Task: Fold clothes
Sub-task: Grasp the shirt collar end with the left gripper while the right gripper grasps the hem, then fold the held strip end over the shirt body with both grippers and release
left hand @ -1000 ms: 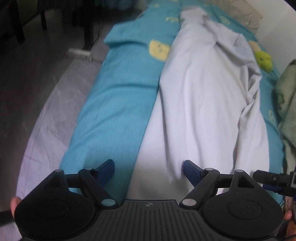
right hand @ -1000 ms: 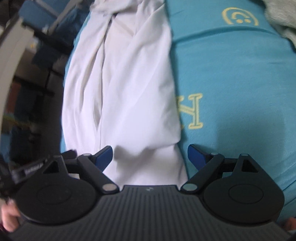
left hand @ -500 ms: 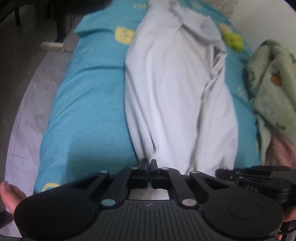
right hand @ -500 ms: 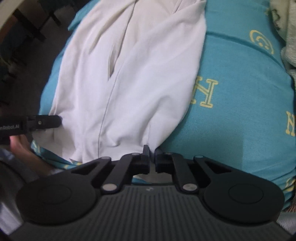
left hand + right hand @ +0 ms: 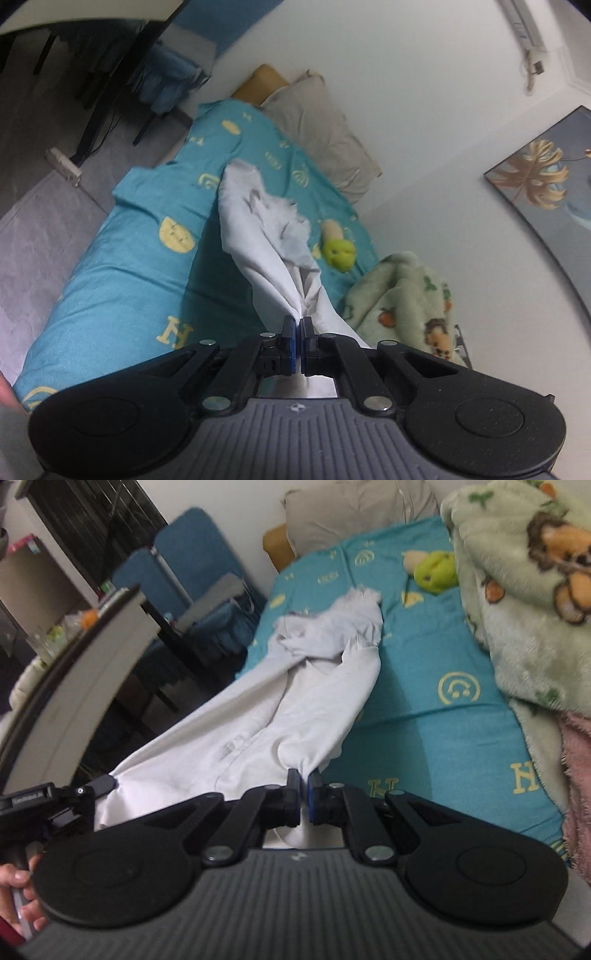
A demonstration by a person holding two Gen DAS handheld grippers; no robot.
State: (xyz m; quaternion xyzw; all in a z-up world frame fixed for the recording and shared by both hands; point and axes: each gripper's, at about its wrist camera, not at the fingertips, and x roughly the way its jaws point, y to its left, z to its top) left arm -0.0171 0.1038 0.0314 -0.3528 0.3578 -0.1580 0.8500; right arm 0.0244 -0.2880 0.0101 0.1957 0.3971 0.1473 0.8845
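A white garment (image 5: pixel 258 236) (image 5: pixel 295 701) hangs stretched above the teal bed sheet (image 5: pixel 129 258) (image 5: pixel 424 738). Its near end is lifted while its far end still rests on the bed. My left gripper (image 5: pixel 298 325) is shut on one near corner of the garment. My right gripper (image 5: pixel 303 779) is shut on the other near corner. The left gripper also shows at the left edge of the right wrist view (image 5: pixel 99 784), pinching the cloth.
A green patterned blanket (image 5: pixel 406 295) (image 5: pixel 517 590) lies heaped on the bed's wall side. A green plush toy (image 5: pixel 338 249) (image 5: pixel 436 568) and a beige pillow (image 5: pixel 317 122) lie near the head. A dark desk (image 5: pixel 74 664) and blue chairs (image 5: pixel 192 561) stand beside the bed.
Both grippers went from open to shut on the garment's near edge. Then both rose, lifting that end off the bed, and the views tilted up toward the wall.
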